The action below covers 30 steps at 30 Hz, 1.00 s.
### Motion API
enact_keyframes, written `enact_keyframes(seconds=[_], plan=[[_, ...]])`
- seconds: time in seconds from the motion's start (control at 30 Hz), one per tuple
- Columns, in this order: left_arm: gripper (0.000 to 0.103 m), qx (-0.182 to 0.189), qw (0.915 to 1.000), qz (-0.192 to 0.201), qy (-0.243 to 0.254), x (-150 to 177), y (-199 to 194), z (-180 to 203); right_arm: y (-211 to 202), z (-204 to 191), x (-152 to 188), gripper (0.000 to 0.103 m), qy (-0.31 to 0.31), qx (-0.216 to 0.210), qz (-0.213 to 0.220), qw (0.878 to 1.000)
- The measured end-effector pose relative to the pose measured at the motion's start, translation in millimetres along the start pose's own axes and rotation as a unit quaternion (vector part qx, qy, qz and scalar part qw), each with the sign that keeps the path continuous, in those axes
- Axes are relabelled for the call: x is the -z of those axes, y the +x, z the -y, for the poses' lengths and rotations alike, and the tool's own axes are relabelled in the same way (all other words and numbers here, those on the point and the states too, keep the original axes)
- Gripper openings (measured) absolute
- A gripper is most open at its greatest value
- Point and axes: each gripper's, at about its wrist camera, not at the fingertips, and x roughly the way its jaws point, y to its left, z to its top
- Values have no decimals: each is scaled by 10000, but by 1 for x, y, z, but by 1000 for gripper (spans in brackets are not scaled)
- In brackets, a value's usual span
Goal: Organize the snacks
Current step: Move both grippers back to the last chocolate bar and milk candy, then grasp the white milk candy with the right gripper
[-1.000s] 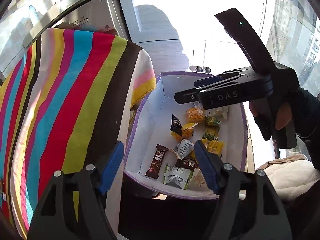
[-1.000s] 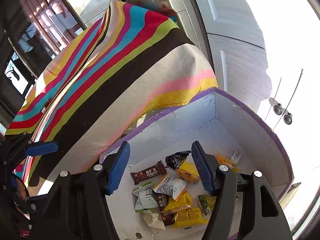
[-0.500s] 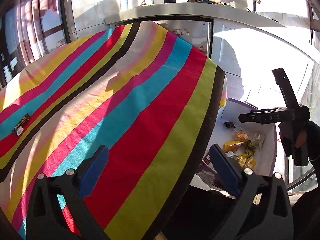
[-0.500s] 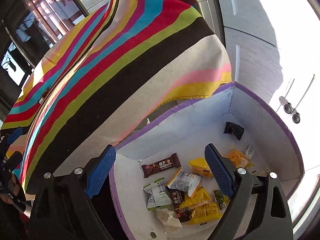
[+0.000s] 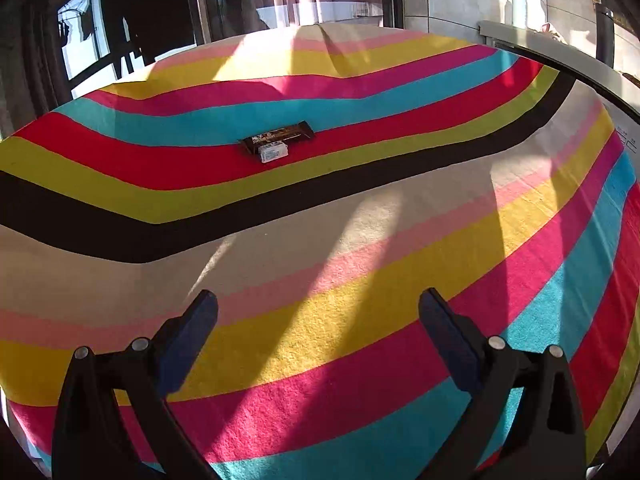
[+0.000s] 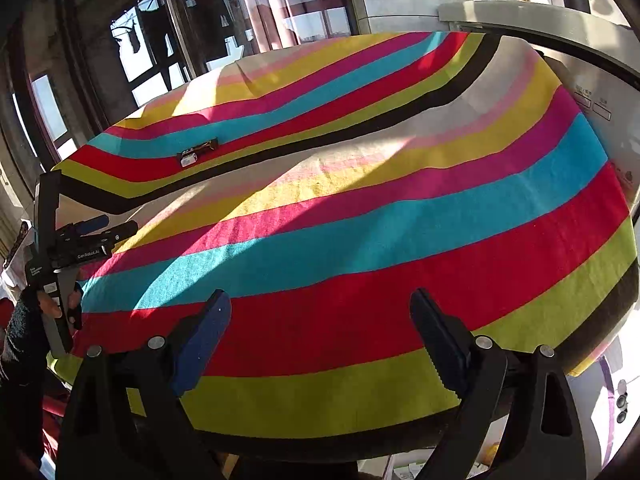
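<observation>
A dark brown snack bar (image 5: 280,136) lies on the red stripe of the striped tablecloth (image 5: 320,240), with a small white packet (image 5: 273,153) touching its near side. Both also show far off in the right wrist view: the bar (image 6: 200,149) and the packet (image 6: 188,161). My left gripper (image 5: 318,328) is open and empty, held above the cloth well short of the snacks. It shows from the side in the right wrist view (image 6: 116,226). My right gripper (image 6: 320,332) is open and empty over the table's near edge.
The purple-rimmed white snack box (image 6: 608,380) peeks out below the table's right edge. A white appliance (image 6: 600,92) stands behind the table on the right. Windows and dark frames (image 5: 160,20) line the far side.
Both grippers have swung away from the snack box and up over the table. The box has left the left wrist view. The bar and packet have come into view.
</observation>
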Motion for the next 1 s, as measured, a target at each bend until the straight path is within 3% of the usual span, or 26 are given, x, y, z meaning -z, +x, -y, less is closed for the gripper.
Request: enact_keyframes(seconds=[0.13,0.23,0.33,0.6,0.7,1.0], plan=[[100,-364,9965,-289,-690,-7,25,-53,66,-58,-44,88,-649,-234,-290,9972],[100,-290,9881,-458,-1437,-1,30,-82,113,-86,-76,88,-562,-539,-525,9956],[100,-255,9809,-548,-1847,5,33,-95,150,-115,-108,88,-561,-669,-496,9949],[101,-610,9817,-744,-1643,4,38,-85,247,-189,-168,88,-815,-488,-722,9929],[101,-569,9817,-732,-1661,5,38,-87,275,-208,-187,88,-939,-334,-771,9920],[101,-467,9815,-673,-1730,7,36,-91,317,-229,-216,79,-1202,-92,-881,9888]])
